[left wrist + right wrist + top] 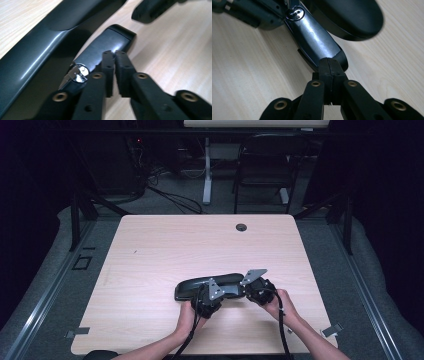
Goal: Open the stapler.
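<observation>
Both grippers closed: right gripper (331,68) pinches mirror's mount arm (317,42) at its tip, left gripper (114,61) clamps it mid-arm, prob. to steady rear-view mirror (200,285) flat on table (150,245).

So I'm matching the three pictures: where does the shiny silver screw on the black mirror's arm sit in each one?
High view: too small to tell; the black mirror lies near the table's front.
Left gripper view: shiny silver screw, left of centre.
Right gripper view: same screw, top centre-left.
Shared landmark: the glossy black arm.
</observation>
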The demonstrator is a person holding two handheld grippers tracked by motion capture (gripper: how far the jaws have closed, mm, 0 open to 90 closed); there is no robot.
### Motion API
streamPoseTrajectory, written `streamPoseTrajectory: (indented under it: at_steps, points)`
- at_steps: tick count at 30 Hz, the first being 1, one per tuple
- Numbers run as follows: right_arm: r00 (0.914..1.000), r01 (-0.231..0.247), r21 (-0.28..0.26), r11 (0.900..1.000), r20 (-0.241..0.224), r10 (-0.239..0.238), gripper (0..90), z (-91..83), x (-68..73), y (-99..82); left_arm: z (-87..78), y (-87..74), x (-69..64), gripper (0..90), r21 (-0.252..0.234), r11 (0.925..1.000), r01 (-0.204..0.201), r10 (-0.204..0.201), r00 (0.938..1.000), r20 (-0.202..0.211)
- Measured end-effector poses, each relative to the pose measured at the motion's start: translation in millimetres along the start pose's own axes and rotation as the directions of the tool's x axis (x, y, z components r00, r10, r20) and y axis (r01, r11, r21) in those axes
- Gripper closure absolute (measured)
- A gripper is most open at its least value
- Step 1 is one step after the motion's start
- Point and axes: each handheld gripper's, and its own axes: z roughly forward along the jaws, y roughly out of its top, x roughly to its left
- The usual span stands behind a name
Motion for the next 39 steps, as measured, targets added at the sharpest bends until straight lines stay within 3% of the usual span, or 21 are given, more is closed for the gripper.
streamPoseTrajectory:
  at_steps: [4,11,18,21,28,39]
  points:
    - [0.9998,0.021,-0.003,0.9998,0.001,-0.021,90.0,11.8,2.3,3.2,5.7,-1.3,1.0,90.0,0.01,0.9998,0.018,-0.018,0.9998,0.012]
    - [0.9992,0.04,0.002,0.9992,0.009,-0.04,90.0,25.4,5.2,4.6,9.2,3.0,2.7,90.0,-0.028,0.9993,0.023,-0.024,0.9997,-0.007]
    - [1.0,-0.005,-0.018,0.9998,-0.005,0.005,90.0,25.6,2.3,1.5,16.8,1.0,8.5,89.9,-0.025,0.9968,0.076,-0.076,0.9971,0.006]
    - [0.9987,-0.037,-0.046,0.9983,-0.036,0.035,90.0,26.0,-1.4,-2.3,19.2,0.7,9.1,89.6,-0.043,0.9963,0.075,-0.076,0.9971,-0.005]
    - [0.9989,-0.043,-0.06,0.9973,-0.018,0.042,90.0,25.7,1.3,-4.7,21.9,1.0,10.8,89.0,-0.082,0.9903,0.113,-0.114,0.9935,-0.01]
    - [0.9971,-0.072,-0.057,0.9958,-0.031,0.07,90.0,25.8,-0.7,-4.4,24.4,3.6,8.8,88.9,-0.096,0.9891,0.111,-0.111,0.9938,0.008]
